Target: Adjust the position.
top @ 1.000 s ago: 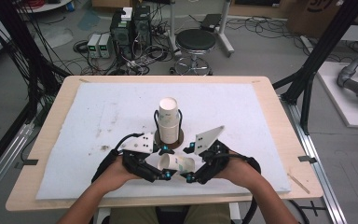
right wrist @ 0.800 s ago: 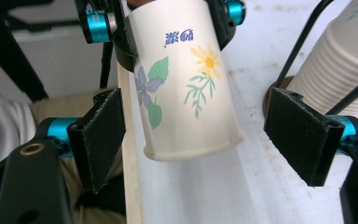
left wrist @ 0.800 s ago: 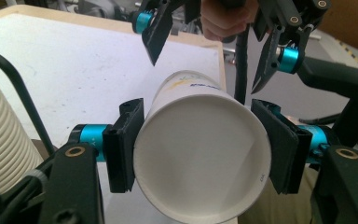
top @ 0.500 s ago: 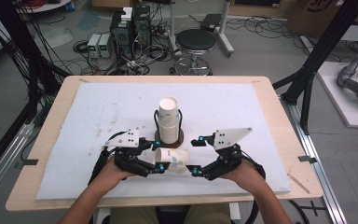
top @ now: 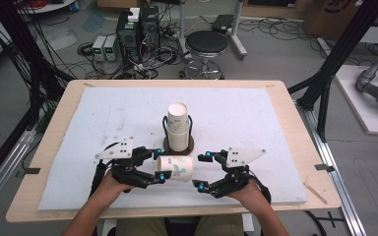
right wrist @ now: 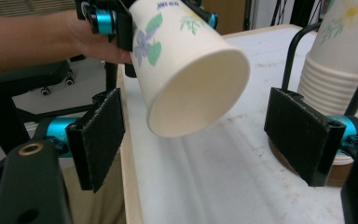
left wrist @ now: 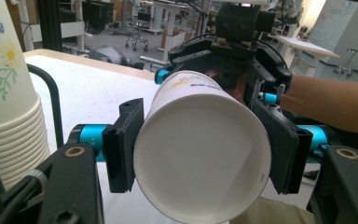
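Left tongs (top: 158, 164) pinch a smooth paper cup (top: 175, 167); right tongs (top: 204, 171) spread.

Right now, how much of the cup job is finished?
Done: one white paper cup with flower prints is off the stack of white paper cups in its black wire holder. In hand: the left gripper is shut on that cup, holding it sideways above the white mat; the right gripper is open beside the cup's mouth, not touching. Left: probably setting the cup down somewhere.
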`<state>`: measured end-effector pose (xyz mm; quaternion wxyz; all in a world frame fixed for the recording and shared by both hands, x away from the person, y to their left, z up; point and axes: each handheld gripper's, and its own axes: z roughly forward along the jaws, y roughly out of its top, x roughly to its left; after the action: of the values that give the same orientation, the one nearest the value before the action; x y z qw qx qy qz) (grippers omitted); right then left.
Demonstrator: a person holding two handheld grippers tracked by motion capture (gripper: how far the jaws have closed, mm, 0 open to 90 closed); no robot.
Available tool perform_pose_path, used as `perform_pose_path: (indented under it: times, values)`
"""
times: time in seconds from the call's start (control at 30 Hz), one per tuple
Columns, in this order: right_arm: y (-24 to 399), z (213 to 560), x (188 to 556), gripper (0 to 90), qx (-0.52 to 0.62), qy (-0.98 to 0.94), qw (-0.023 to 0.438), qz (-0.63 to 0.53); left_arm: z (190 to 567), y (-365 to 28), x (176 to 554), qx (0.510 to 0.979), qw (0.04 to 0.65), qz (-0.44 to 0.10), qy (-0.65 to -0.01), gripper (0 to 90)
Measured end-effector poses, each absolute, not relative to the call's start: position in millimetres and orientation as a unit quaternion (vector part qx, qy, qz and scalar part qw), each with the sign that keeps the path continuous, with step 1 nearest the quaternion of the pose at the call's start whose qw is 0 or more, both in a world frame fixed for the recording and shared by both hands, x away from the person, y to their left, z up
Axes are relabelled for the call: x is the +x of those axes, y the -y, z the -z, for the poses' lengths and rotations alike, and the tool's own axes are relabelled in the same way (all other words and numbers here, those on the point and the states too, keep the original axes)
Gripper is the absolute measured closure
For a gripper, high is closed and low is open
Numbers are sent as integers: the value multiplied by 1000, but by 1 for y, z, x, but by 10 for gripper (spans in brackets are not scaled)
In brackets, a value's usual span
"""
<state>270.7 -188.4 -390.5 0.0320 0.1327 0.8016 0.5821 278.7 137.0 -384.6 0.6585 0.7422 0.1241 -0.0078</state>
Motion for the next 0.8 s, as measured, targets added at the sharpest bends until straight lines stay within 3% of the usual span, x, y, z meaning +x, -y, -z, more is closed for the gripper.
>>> perform_pose_path:
  times: [0.8]
  values:
    - [182, 397, 273, 242, 99, -790, -24, -604, 379, -124, 273, 739, 670, 27, -72, 373]
